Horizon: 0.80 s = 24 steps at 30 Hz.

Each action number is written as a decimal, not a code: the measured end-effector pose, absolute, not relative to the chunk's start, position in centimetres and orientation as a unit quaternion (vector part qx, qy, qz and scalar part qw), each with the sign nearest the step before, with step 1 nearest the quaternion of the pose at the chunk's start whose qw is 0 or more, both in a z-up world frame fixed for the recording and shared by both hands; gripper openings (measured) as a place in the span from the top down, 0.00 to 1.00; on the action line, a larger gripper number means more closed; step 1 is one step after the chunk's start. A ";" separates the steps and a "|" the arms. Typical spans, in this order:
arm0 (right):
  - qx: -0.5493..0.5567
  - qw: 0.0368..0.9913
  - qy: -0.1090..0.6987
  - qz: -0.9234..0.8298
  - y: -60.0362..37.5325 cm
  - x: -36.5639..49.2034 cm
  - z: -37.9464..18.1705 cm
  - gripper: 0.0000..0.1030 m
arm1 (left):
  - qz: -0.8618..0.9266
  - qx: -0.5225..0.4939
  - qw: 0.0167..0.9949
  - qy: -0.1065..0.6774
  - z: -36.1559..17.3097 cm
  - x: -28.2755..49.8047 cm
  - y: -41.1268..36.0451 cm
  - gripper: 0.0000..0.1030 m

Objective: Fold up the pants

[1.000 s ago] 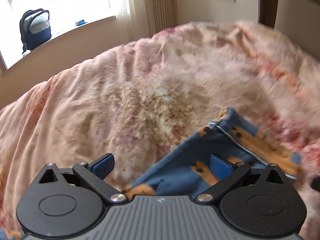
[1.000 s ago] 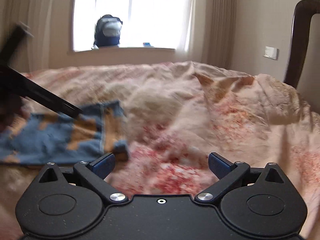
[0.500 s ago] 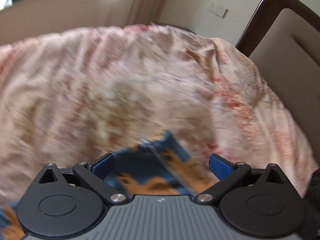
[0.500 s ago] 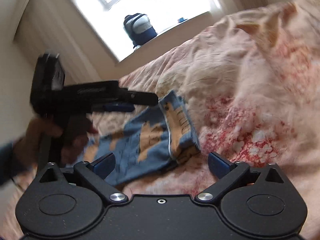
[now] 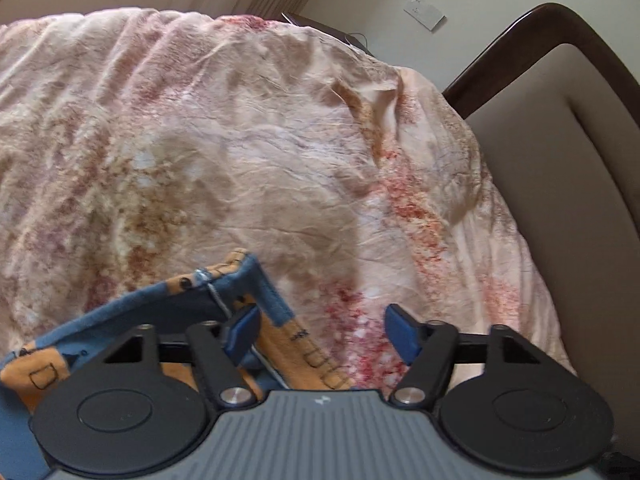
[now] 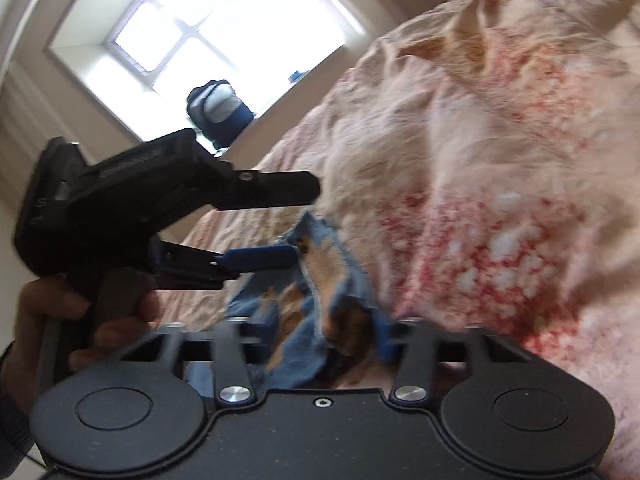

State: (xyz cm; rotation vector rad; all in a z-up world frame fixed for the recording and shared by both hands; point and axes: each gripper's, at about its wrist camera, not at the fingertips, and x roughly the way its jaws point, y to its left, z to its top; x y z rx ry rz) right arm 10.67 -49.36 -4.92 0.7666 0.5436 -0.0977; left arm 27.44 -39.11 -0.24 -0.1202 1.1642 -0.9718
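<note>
The blue pants with orange print [image 5: 256, 280] lie on the bed at the lower left of the left wrist view. My left gripper [image 5: 322, 332] hovers over their hemmed corner. Its jaws are closing; the left pad [image 5: 242, 330] is at the cloth and the right pad [image 5: 402, 334] is over bare bedspread. In the right wrist view the pants [image 6: 336, 264] bunch up between the fingers of my right gripper [image 6: 326, 338], whose jaws are closing on the cloth. The left gripper [image 6: 304, 222] shows there too, fingers apart, its lower blue finger touching the pants' far corner.
A crumpled pink and peach bedspread [image 5: 280, 140] covers the bed. A beige padded headboard in a dark wooden frame [image 5: 560, 160] rises on the right. A hand [image 6: 52, 308] holds the left gripper's handle. A backpack [image 6: 218, 108] sits on the sill of the window [image 6: 208, 28].
Both grippers rolled and came onto the pants' edge. Both pairs of jaws narrowed; the right now has bunched cloth between its fingers, where before it stood wide over bare bedspread.
</note>
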 end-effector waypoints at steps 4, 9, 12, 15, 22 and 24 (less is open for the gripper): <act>0.277 0.922 0.264 -0.057 -47.1 10.7 -4.1 0.82 | -0.435 -0.052 0.725 0.531 0.8 27.4 -39.2 0.32; 0.053 0.962 0.262 -0.061 -41.2 11.0 -2.7 0.83 | -0.424 -0.011 0.733 0.532 1.8 26.8 -39.3 0.32; -0.037 0.965 0.252 -0.054 -38.6 10.9 -2.6 0.84 | -0.403 0.018 0.740 0.538 1.8 26.5 -39.2 0.32; -0.095 0.963 0.247 -0.049 -37.1 10.9 -2.7 0.84 | -0.396 0.036 0.742 0.540 1.8 26.3 -38.9 0.39; -0.169 0.954 0.244 -0.037 -34.9 11.0 -2.9 0.84 | -0.372 0.044 0.748 0.548 1.6 26.4 -37.6 0.81; -0.175 0.953 0.243 -0.033 -34.6 11.0 -2.9 0.84 | -0.371 0.040 0.754 0.541 1.8 26.2 -36.7 0.89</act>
